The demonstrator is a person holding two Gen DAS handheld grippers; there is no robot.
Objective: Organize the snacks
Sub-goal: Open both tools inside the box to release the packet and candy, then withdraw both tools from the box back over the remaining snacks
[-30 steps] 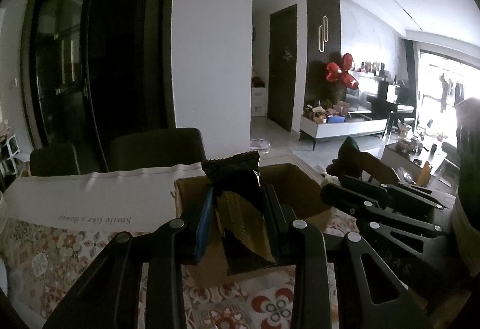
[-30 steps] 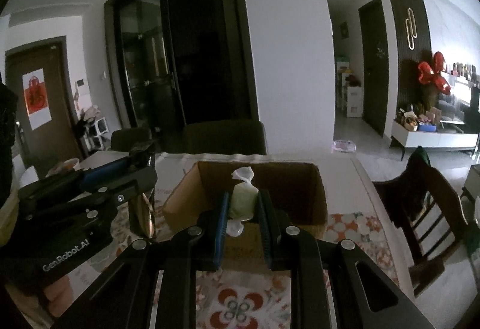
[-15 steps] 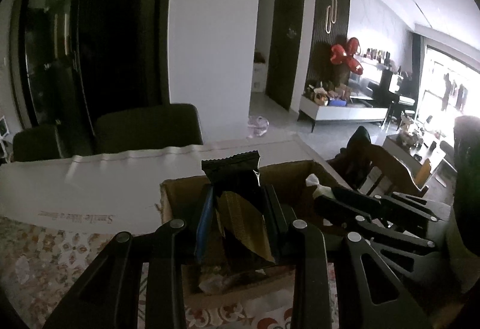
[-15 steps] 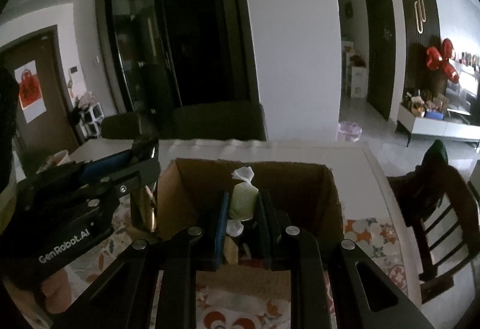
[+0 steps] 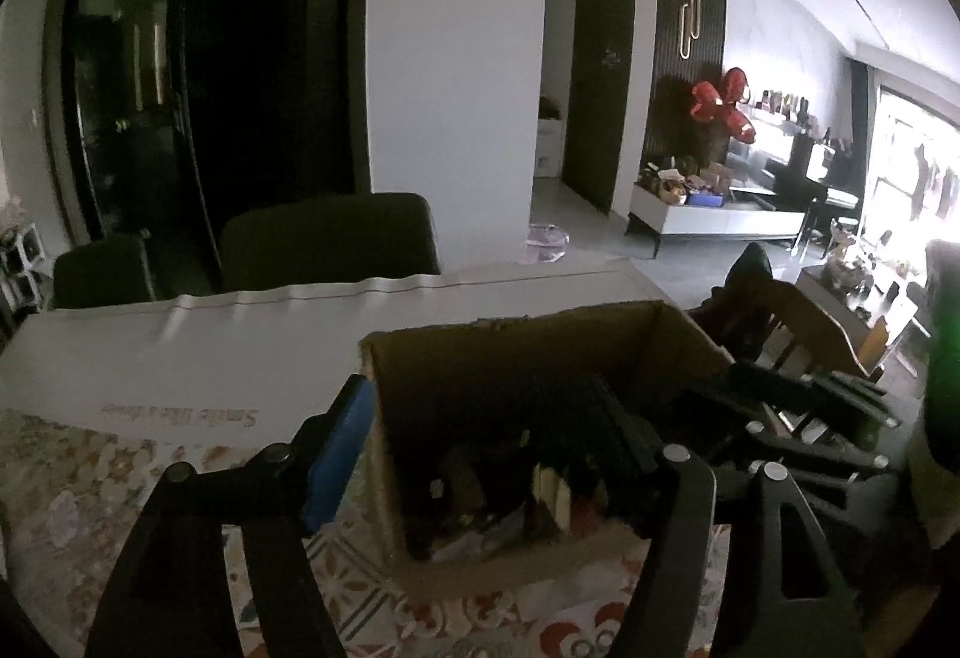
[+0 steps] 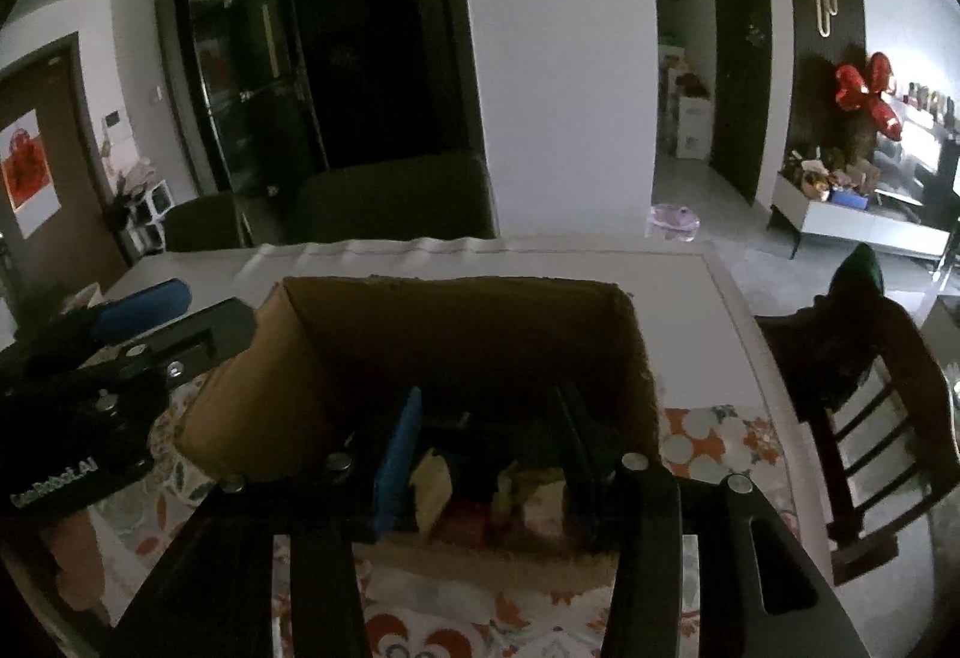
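An open cardboard box [image 5: 510, 346] stands on the table; it also shows in the right wrist view [image 6: 456, 310]. Several snack packets [image 6: 474, 490] lie on its floor, also dimly visible in the left wrist view [image 5: 540, 490]. My left gripper [image 5: 474, 430] is open and empty, straddling the box's left wall, with its blue finger [image 5: 336, 454] outside. My right gripper [image 6: 486, 448] is open and empty, its fingers inside the box above the snacks. The left gripper shows at the left of the right wrist view [image 6: 120, 352].
The table has a patterned cloth [image 6: 714, 436] and a white sheet [image 5: 198, 352] behind the box. Dark chairs [image 5: 330, 244] stand at the far edge. A wooden chair [image 6: 864, 394] stands to the right of the table.
Both grippers have opened and moved down to the box. The dark packet has left the left gripper and the pale wrapped snack has left the right one; both are in the box.
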